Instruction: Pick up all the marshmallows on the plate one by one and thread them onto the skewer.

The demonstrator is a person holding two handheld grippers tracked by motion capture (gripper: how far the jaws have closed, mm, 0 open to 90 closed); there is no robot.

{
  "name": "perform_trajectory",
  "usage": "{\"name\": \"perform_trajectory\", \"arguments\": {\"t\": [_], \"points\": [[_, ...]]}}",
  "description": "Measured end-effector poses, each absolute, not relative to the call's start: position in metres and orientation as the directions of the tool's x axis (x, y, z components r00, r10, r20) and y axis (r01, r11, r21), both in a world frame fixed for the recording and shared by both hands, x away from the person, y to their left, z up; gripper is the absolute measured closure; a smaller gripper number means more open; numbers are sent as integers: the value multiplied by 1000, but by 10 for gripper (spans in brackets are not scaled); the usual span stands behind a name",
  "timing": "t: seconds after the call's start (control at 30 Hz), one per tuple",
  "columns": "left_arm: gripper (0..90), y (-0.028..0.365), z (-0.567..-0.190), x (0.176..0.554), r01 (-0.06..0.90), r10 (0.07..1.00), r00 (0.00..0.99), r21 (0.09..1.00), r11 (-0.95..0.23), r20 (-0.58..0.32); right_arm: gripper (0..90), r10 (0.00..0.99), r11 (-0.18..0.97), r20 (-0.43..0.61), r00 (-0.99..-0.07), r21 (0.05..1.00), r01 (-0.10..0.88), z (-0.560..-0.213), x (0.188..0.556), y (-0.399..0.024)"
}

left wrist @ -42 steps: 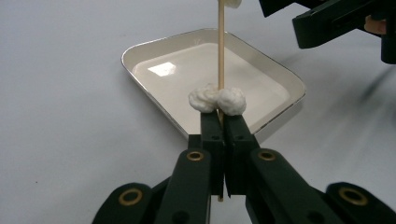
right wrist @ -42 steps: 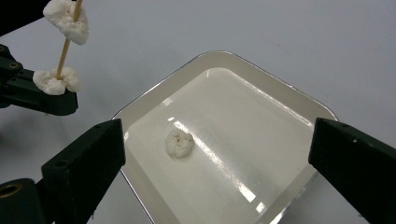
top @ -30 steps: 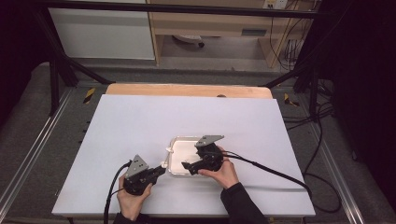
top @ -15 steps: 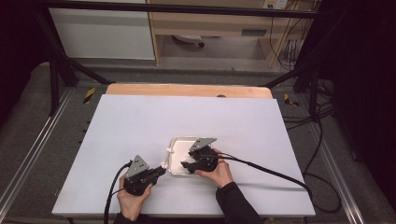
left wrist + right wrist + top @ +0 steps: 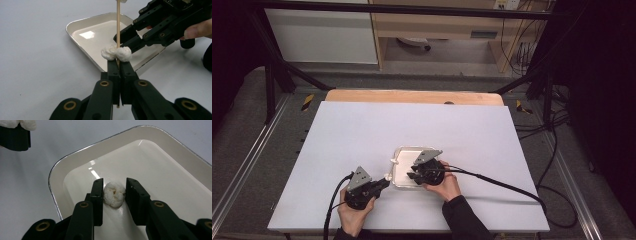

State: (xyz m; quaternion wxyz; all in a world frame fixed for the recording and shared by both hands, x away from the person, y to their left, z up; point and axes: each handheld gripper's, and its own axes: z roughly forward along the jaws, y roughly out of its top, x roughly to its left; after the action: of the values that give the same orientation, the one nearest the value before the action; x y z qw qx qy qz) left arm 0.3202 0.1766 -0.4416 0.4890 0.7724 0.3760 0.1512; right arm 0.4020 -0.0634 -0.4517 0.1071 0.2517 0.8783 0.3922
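The left gripper [image 5: 117, 65] is clenched on a thin wooden skewer [image 5: 118, 23] threaded with 2 white marshmallows [image 5: 116, 53], just beside the shallow white enamel tray [image 5: 75, 160]; the right gripper [image 5: 114, 192], jaws just closing, brackets a third white marshmallow [image 5: 114, 194] in the tray, not yet pinching it.

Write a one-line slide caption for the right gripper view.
Right gripper, jaws just closing around a white ball lying in the white tray, with gaps on both sides.
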Motion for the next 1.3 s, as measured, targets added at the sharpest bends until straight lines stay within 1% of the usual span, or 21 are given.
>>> {"name": "perform_trajectory", "arguments": {"t": [0.17,0.33,0.53,0.83,1.3], "points": [[884,176,-442,320,431,728,673,870,-239,-133,709,533,561,10,-846,745,362,-450,402,-64],[885,176,-441,319,428,726,675,871,-241,-131,711,540,529,39,-841,762,375,-439,402,-70],[885,173,-441,319,426,721,680,872,-242,-132,712,555,475,93,-827,781,406,-423,402,-85],[885,168,-441,320,424,713,689,870,-253,-128,715,572,375,180,-800,810,450,-410,399,-115],[885,157,-440,318,414,695,709,868,-275,-118,721,570,244,277,-773,842,481,-394,394,-152]]}}
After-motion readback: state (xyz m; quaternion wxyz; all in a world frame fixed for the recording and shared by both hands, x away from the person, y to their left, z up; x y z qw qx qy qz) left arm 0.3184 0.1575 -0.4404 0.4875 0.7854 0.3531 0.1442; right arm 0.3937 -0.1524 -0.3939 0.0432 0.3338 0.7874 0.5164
